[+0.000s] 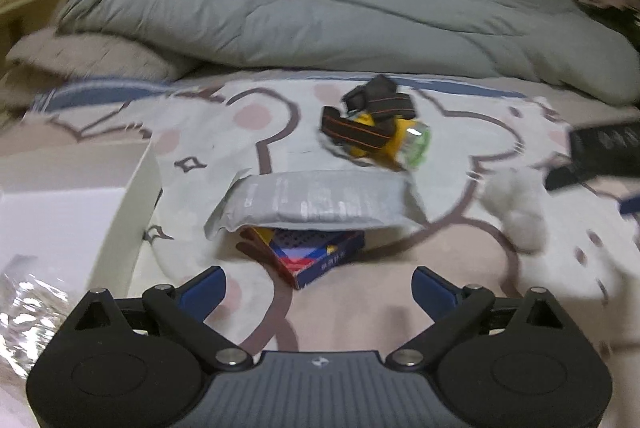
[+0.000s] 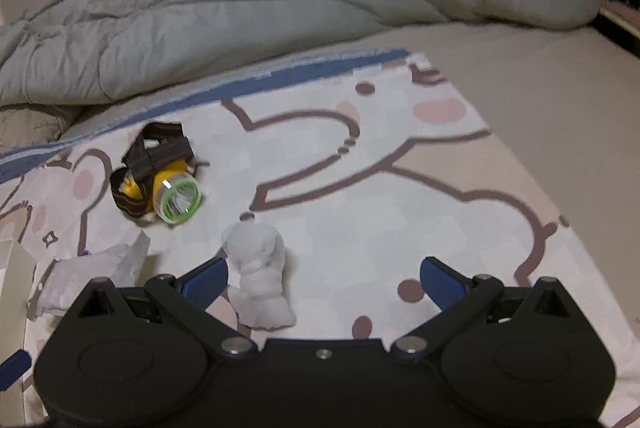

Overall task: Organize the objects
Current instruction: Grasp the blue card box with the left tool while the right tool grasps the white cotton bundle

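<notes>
A yellow headlamp with a dark strap (image 1: 376,128) (image 2: 160,180) lies on the patterned bed sheet. A grey padded mailer (image 1: 316,202) (image 2: 92,276) rests on top of a colourful small box (image 1: 308,256). A white rolled cloth (image 2: 260,276) (image 1: 516,204) lies just ahead of my right gripper's left finger. My left gripper (image 1: 318,288) is open and empty, just short of the box. My right gripper (image 2: 324,280) is open and empty, the cloth at its left side.
A white open box (image 1: 80,212) stands at the left with crinkled clear plastic (image 1: 28,312) in it. A grey-green duvet (image 1: 320,12) is heaped at the back. The other gripper shows as a dark shape at the right edge (image 1: 604,148).
</notes>
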A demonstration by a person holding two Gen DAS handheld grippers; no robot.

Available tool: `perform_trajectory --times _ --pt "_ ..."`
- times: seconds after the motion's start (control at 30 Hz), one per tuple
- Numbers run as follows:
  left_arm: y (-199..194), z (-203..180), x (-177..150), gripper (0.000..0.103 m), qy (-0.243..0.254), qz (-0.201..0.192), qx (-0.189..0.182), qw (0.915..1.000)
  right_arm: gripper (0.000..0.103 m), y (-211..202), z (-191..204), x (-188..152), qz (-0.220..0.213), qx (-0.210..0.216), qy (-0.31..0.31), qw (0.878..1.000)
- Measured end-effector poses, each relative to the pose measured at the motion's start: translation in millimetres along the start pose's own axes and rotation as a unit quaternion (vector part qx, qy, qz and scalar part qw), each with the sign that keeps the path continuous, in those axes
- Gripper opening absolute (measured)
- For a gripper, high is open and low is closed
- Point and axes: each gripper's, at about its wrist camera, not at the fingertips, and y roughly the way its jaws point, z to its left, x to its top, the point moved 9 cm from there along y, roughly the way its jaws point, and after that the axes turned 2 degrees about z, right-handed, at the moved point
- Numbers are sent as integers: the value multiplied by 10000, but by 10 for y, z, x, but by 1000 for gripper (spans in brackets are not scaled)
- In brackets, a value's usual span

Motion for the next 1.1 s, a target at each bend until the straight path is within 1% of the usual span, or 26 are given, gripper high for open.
perform_trajectory --times 0.1,0.23,0.3,0.37,0.4,0.43,0.47,0.5,0.53,0.57,0.6,0.63,0.67,0.7,0.73,0.77,0.83,1.0,1.1 --pt "146 -14 110 98 -238 -39 193 9995 103 95 67 -25 96 114 -75 9999" --pt "307 -40 269 98 -235 -78 514 9984 103 199 204 -51 233 329 -103 9991" --pt "381 -40 322 98 -237 -27 656 9976 103 258 249 -61 336 367 -23 9988" --pt "460 -28 346 98 -252 104 758 9968 103 325 272 -85 453 343 35 9984" --pt "493 -12 341 96 -243 191 805 9963 103 358 282 -103 508 316 29 9982" --pt "536 15 330 91 -224 303 876 9954 103 391 289 -123 561 272 -12 9981" --pt "568 38 312 88 -205 408 918 9947 103 415 288 -140 591 230 -56 9980" --pt "603 71 291 86 -208 524 902 9943 103 438 286 -153 616 182 -105 9979" --pt "616 94 271 83 -282 568 786 9949 102 453 282 -162 629 153 -131 9978" --pt "616 126 260 80 -395 580 622 9956 98 467 280 -175 649 138 -132 9977" --pt "606 135 249 77 -431 588 542 9959 93 475 278 -190 674 152 -114 9975" --pt "591 144 241 76 -397 596 519 9961 81 482 276 -207 712 195 -95 9972" --pt "574 147 237 75 -330 615 501 9963 72 490 280 -227 773 249 -87 9967" --pt "555 151 231 74 -300 636 476 9964 69 489 281 -235 793 241 -111 9965" --pt "528 167 221 73 -297 666 439 9964 60 475 283 -239 786 203 -170 9966" --pt "513 176 214 72 -300 696 412 9963 48 462 292 -236 800 220 -229 9963" --pt "453 193 187 71 -272 768 361 9960 36 424 313 -234 824 336 -252 9957" --pt "256 224 124 70 -163 868 227 9958 33 297 351 -269 841 392 -340 9951" --pt "105 237 116 68 -73 842 137 9963 32 178 381 -269 775 533 -381 9948"
